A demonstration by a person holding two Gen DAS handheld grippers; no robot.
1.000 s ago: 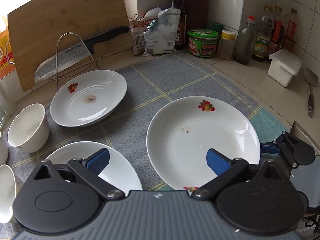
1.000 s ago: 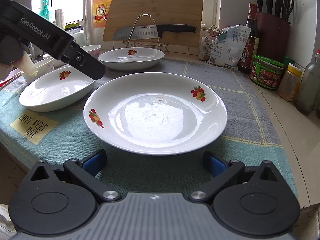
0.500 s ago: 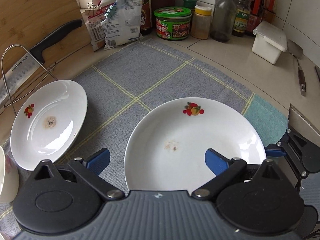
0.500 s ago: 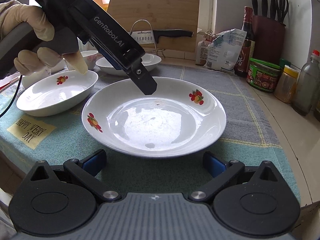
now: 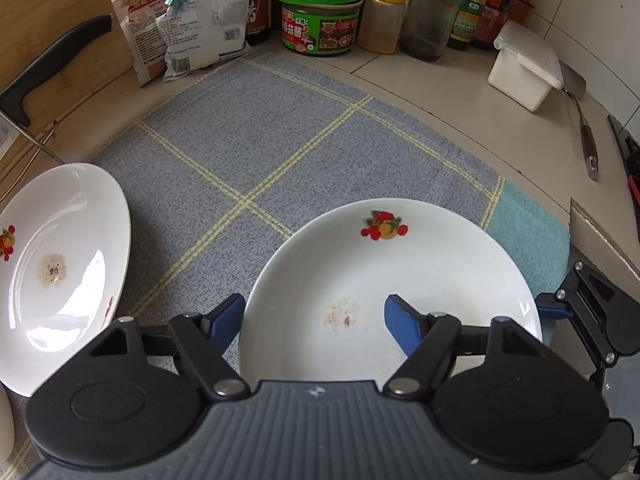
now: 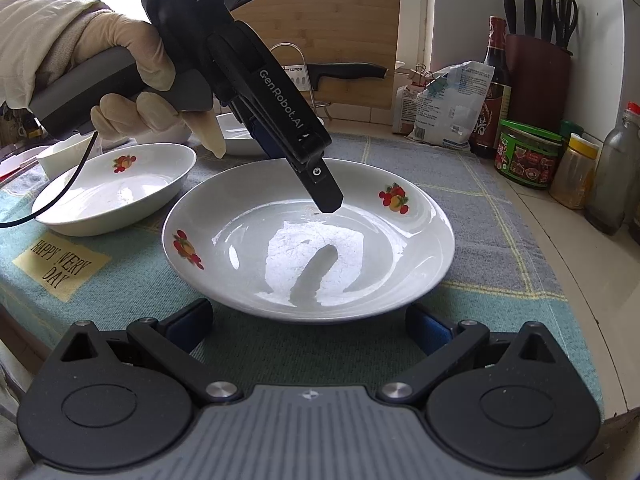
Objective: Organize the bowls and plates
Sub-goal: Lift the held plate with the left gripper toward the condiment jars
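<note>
Since a second ago my left gripper [image 5: 314,318] has swung across from the smaller plates and now hangs over the big plate [image 5: 420,264], angled steeply down, and its jaws have just been closing: they straddle the plate's left rim, one blue pad outside on the cloth side and the other over the bowl of the plate. I cannot see either pad pressing the china, so I read it as released, with the rim between the jaws but not gripped. From the right wrist view I see the same tool in a gloved hand [image 6: 132,80], its dark finger [image 6: 324,192] hovering just above the plate's shiny centre. My right gripper [image 6: 308,324] sits low at the near edge of that plate, jaws spread wide with nothing between them. That big plate, with fruit motifs on its rim, lies flat on the grey-and-teal checked cloth [image 5: 260,152]. A second plate [image 5: 60,264] lies to the left of it, apart from it, and a deeper dish [image 6: 116,188] sits beside it in the right view.
</note>
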